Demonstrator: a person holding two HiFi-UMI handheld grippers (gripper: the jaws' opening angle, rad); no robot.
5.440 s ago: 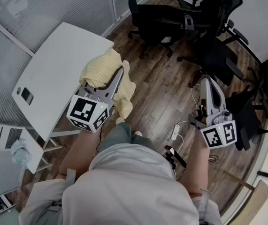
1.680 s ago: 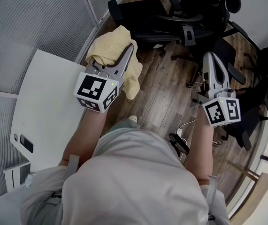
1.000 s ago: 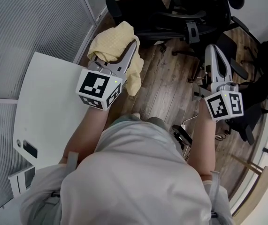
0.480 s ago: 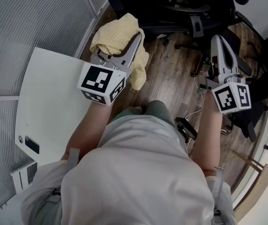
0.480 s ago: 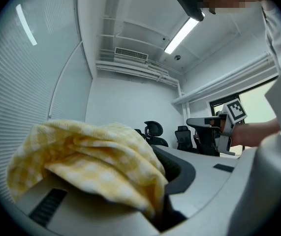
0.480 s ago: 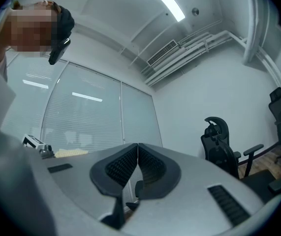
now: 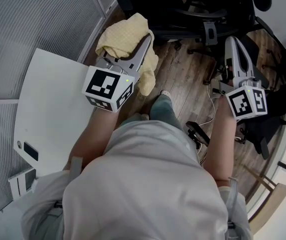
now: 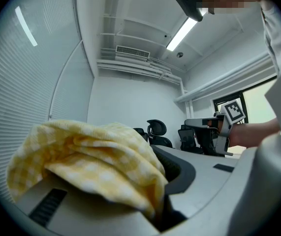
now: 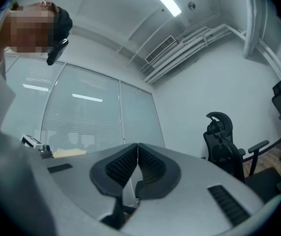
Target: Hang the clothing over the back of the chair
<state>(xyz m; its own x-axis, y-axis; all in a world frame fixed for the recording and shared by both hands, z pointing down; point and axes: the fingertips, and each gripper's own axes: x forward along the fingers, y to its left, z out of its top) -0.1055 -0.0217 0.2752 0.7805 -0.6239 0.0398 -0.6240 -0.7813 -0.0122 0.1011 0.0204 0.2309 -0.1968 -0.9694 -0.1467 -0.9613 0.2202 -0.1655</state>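
The left gripper (image 7: pixel 144 40) is pinched shut on a soft yellow checked cloth (image 7: pixel 123 38). The cloth is bunched up in a lump on top of the jaws. One loose end hangs down beside the gripper, over the brown wood floor (image 7: pixel 183 81). The cloth is up in the air, near the black office chair (image 7: pixel 153 6) but not on it yet.

The right gripper (image 7: pixel 231 43) is closed too, with its jaws pressed together. Nothing is in it. It is held out to the side, well apart from the cloth.

A flat white table (image 7: pixel 47 109) is on the person's left.

Here is what I think could go wrong. The left gripper pinches only a small bit of the cloth, and the rest just sits on top, so a quick swing could make the cloth slide off and fall to the floor. The cloth is in a lump too. If it is let go that way, it may sit in a ball on the chair back and roll off, or drop onto the seat. The empty gripper may have to help spread it out. The chair looks like one that rolls or spins. A bump from a gripper could push it away just when the cloth comes down. There are more black chairs close by, so an arm could knock into one.
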